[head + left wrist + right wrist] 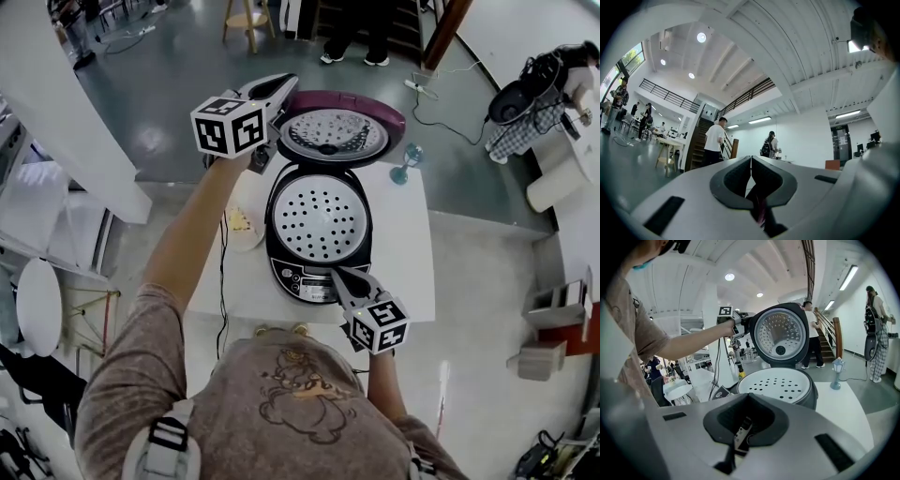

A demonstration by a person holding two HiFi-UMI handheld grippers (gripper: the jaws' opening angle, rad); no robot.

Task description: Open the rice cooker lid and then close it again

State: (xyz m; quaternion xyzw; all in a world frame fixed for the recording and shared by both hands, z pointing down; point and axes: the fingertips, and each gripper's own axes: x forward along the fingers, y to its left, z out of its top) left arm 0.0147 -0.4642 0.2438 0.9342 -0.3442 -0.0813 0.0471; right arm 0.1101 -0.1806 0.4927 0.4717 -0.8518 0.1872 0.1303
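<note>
The person's brown printed shirt (pixel 281 408) fills the bottom of the head view. Just beyond it the right gripper (pixel 339 275) has its jaws together and points down at the front control panel of the round black rice cooker (pixel 281 246); whether it touches the panel I cannot tell. The cooker stands on the white worktop (pixel 412 253). Its purple-backed lid (pixel 342 131) is open and upright at the rear, above a white perforated tray (pixel 319 220) in the pot. The left gripper (pixel 289 84), jaws closed tip to tip, lies at the lid's left rim.
</note>
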